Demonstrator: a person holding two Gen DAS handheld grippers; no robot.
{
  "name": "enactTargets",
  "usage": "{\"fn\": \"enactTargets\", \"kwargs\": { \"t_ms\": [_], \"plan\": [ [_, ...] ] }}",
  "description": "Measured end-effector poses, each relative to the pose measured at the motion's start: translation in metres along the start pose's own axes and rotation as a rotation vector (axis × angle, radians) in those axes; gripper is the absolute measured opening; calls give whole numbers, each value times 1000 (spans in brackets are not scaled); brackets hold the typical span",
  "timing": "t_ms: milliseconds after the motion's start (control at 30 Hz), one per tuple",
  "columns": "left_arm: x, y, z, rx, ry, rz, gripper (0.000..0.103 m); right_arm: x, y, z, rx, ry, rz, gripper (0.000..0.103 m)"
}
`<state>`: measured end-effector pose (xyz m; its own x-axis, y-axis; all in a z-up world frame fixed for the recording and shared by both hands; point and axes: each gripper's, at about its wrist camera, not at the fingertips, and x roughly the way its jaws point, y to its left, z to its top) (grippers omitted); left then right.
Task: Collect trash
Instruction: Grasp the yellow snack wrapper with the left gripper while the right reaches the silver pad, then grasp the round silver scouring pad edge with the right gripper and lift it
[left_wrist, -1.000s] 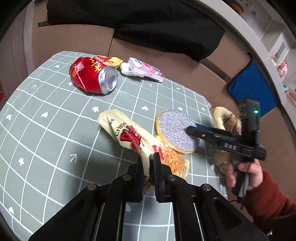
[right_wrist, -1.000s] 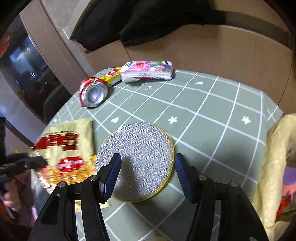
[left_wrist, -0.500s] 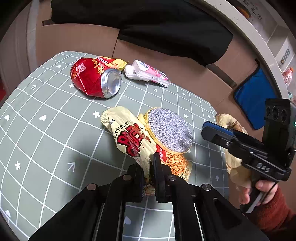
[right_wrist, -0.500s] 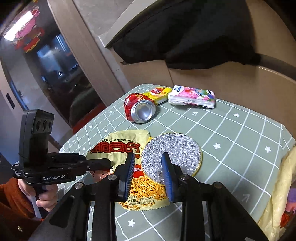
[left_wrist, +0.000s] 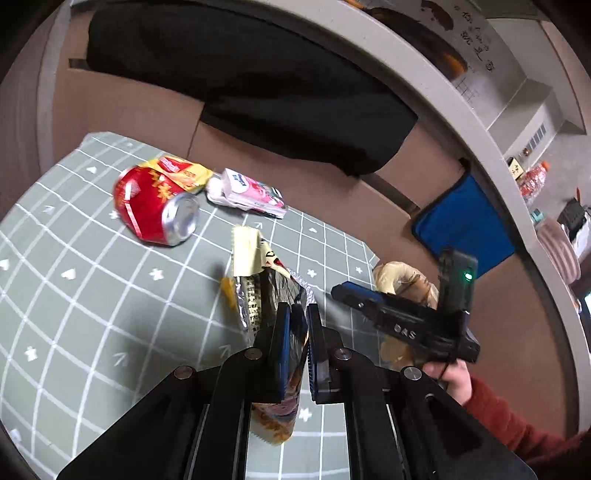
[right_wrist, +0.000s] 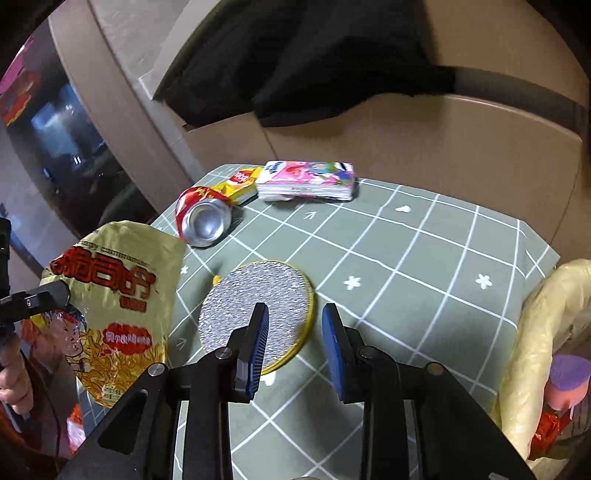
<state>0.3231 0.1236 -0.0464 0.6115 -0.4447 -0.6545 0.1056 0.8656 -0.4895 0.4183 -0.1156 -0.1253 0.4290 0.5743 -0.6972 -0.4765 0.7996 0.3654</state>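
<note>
Tilting downward, left tongs (left_wrist: 295, 325) pinch the snack bag (left_wrist: 258, 280) — lifted off the table (left_wrist: 92, 295).

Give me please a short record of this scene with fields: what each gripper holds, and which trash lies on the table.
left gripper: shut on the yellow crinkled snack bag
right gripper: open, empty, above the round silver foil lid
on the green grid tablecloth: foil lid, crushed red drink can, pink tissue pack, small yellow sachet
pale plastic bag: at the table's right edge
</note>
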Motion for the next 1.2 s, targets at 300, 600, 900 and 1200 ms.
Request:
{"fn": "enactTargets", "kwargs": {
  "t_ms": [300,600,900,1200],
  "plan": [
    [63,4,-2,23,108,106,6,21,-5,0,5,59,17,41],
    [68,45,-10,-65,165,181,6,50,-6,3,59,86,72,42],
    [72,63,-20,-116,178,163,4,34,30,9,55,51,258,36],
    [64,67,-20,-126,148,162,4,53,72,7,-11,100,262,22]
  ]
}}
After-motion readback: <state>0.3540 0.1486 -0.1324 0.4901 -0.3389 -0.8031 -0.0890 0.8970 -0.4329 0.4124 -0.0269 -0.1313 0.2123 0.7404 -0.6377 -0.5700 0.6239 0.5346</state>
